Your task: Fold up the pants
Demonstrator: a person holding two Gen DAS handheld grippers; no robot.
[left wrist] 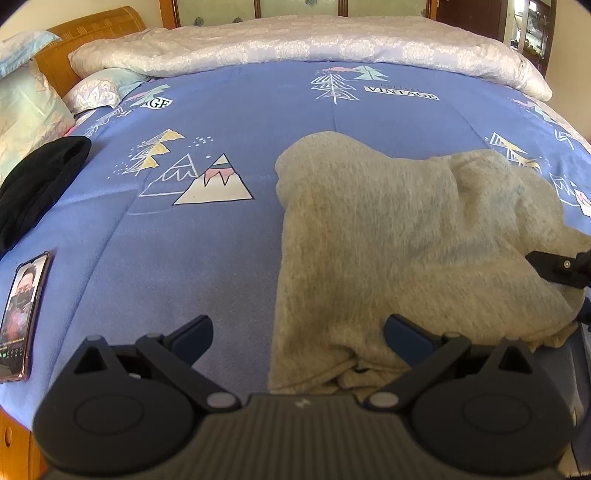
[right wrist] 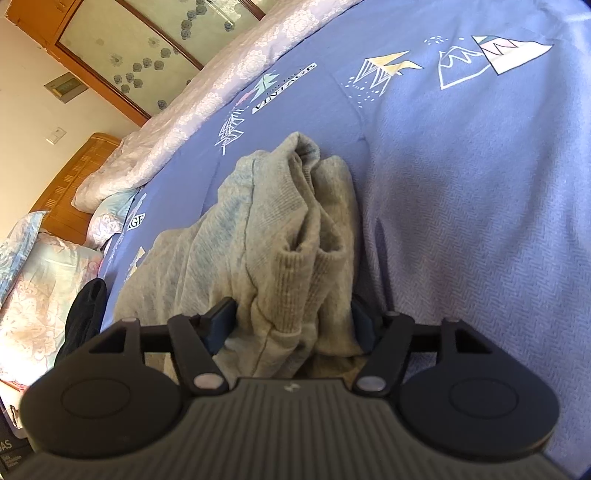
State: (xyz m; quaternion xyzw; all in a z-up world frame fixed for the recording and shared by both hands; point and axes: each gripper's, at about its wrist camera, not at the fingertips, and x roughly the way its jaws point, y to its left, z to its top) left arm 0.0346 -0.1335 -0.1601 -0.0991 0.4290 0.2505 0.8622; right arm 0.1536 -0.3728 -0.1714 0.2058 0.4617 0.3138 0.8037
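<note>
The beige knit pants [left wrist: 399,236] lie bunched on the blue printed bedspread [left wrist: 207,236], right of centre in the left wrist view. My left gripper [left wrist: 298,338] is open at the pants' near left edge, its right finger over the fabric, holding nothing. My right gripper [right wrist: 291,319] has its jaws around a thick bunch of the pants [right wrist: 280,236] at the cuffs, with fabric between the fingers. It also shows at the right edge of the left wrist view [left wrist: 561,269].
A phone [left wrist: 20,314] lies at the bed's left edge, with a black garment [left wrist: 40,181] beyond it. Pillows [left wrist: 26,107] and a folded white quilt [left wrist: 295,48] sit at the head and far side. Wooden headboard [left wrist: 92,33] behind.
</note>
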